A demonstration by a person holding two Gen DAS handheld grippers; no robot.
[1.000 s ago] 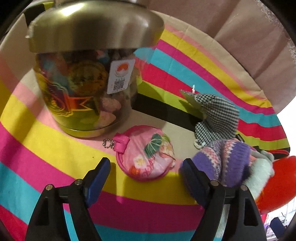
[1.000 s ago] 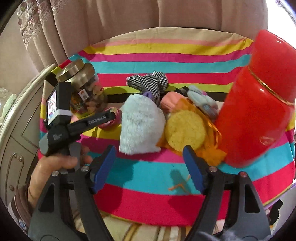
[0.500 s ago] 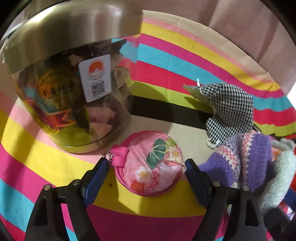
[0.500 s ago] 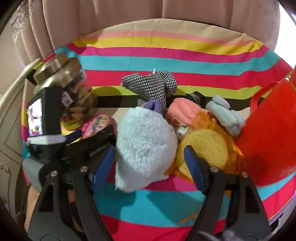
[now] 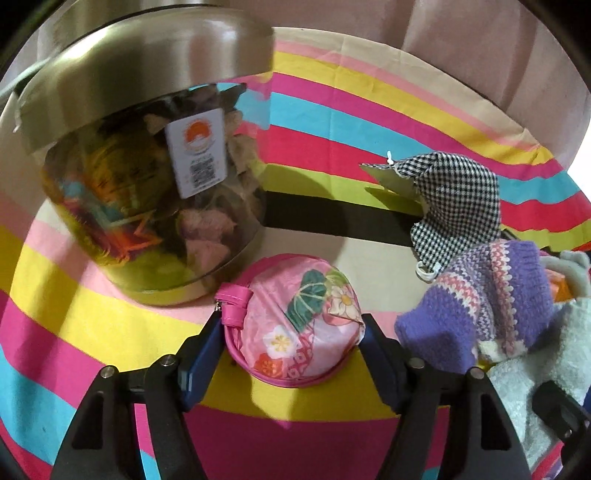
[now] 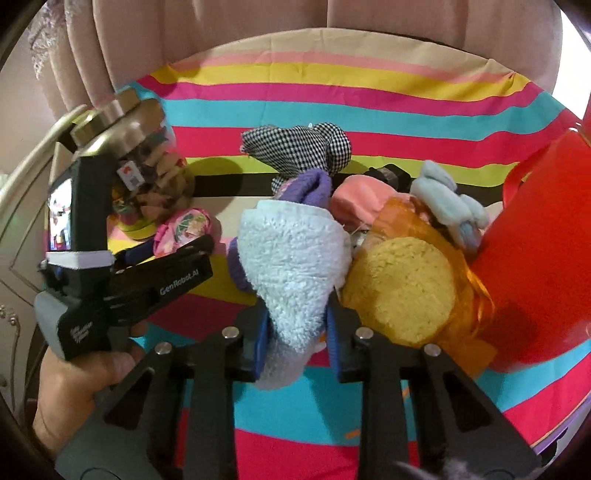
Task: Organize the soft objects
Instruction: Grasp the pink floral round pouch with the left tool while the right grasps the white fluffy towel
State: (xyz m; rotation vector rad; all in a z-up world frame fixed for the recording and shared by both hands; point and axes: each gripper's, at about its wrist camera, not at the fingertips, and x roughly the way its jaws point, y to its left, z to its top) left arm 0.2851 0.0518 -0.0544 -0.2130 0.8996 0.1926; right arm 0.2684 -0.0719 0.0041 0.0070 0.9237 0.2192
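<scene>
A round pink floral pouch [image 5: 295,317] lies on the striped cloth in front of a glass jar [image 5: 147,206]. My left gripper [image 5: 290,350] has closed around it, both pads touching its sides. In the right wrist view the pouch [image 6: 184,229] shows beside the left gripper [image 6: 166,254]. My right gripper [image 6: 295,339] is shut on a fluffy pale-blue sock [image 6: 295,269]. A purple knit sock [image 5: 491,302], a checkered cloth [image 5: 454,206], a pink soft item [image 6: 358,203], a yellow sponge [image 6: 402,288] and a light-blue plush [image 6: 447,203] lie bunched together.
A big red container [image 6: 546,266] stands at the right on the striped tablecloth [image 6: 351,114]. Beige curtains [image 6: 258,22] hang behind. A cabinet edge [image 6: 22,206] is at the left. The person's hand [image 6: 77,384] holds the left gripper.
Both grippers moved forward and closed: the left around the pink pouch, the right onto the fluffy blue sock.
</scene>
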